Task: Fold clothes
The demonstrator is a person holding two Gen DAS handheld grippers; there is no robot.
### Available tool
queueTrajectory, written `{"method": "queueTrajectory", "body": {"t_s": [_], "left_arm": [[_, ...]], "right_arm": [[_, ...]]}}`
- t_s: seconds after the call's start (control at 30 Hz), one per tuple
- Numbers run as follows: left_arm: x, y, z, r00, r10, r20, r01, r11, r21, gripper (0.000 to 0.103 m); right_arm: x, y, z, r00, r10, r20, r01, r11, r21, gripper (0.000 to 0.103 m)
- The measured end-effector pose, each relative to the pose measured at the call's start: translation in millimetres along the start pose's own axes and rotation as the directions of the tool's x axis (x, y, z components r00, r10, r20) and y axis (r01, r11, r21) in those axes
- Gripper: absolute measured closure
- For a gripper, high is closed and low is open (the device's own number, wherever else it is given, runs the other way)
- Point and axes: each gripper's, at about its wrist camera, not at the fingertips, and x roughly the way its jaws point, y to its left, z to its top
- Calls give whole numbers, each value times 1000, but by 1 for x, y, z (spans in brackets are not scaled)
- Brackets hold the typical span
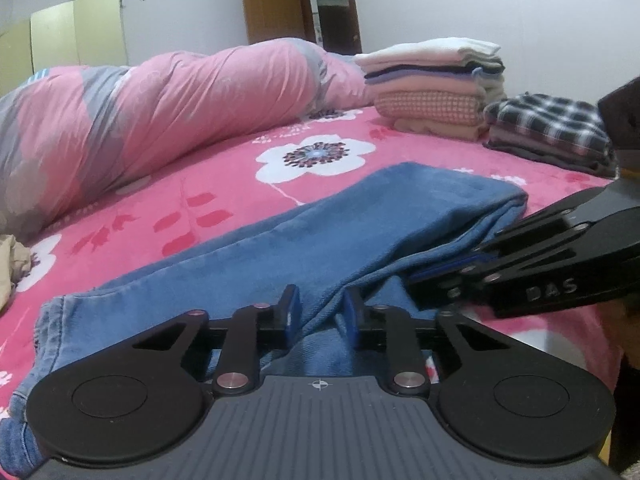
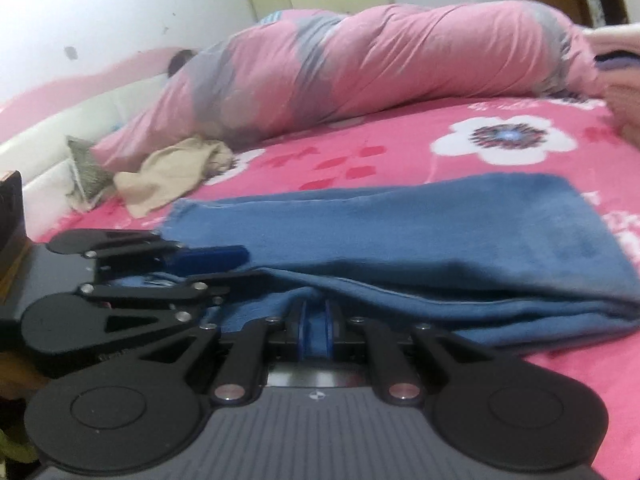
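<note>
Closest to the lens in each wrist view is a gripper at the near edge of the blue jeans (image 1: 360,220), which lie folded lengthwise on the pink floral bedsheet (image 1: 224,184), well in front of the stack of folded clothes (image 1: 432,84) and the rolled pink quilt (image 1: 160,100). In the right wrist view, the right gripper (image 2: 315,320) has its blue pads drawn almost together on a fold of denim, so it grips the jeans. The left gripper (image 1: 320,308) has a ridge of the same cloth rising between its jaws; whether the pads already press on it is hard to say, since a gap shows on either side of the ridge. Denim like this probably handles as a fairly heavy, limp cloth: it should drape and sag between two holds, yet be thick enough to keep a crease and rough enough not to slip from rubber pads. With several layers stacked at the edge, the best hold is likely deep on the near edge, catching all layers at once, with the two grippers spread further apart along it so the span between them lifts evenly. A crumpled beige garment (image 2: 176,176) lies beyond the jeans, against the quilt.
</note>
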Motion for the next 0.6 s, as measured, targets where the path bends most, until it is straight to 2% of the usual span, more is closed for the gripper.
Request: {"method": "queueTrajectory", "body": {"t_s": [0.17,0.33,0.43,0.5,0.6], "left_arm": [[-2,3,-1,1000,-8,-17,8,1000,-11,85],[0,1,-3,999,-4,-35,5,999,37,82],[3,-3,-5,999,4,-36,-1,997,82,81],[2,-2,-4,1000,5,-25,-4,997,78,81],[-3,2,-1,1000,9,1,-9,999,48,90]], "right_arm": [[28,-3,-1,1000,-11,21,10,999,53,96],[15,0,-4,997,-67,29,65,997,38,94],[-5,-5,-4,998,-46,52,43,997,63,94],[-12,-7,-4,998,-16,58,12,998,67,93],[-9,1,-1,998,20,58,-22,999,39,93]]}}
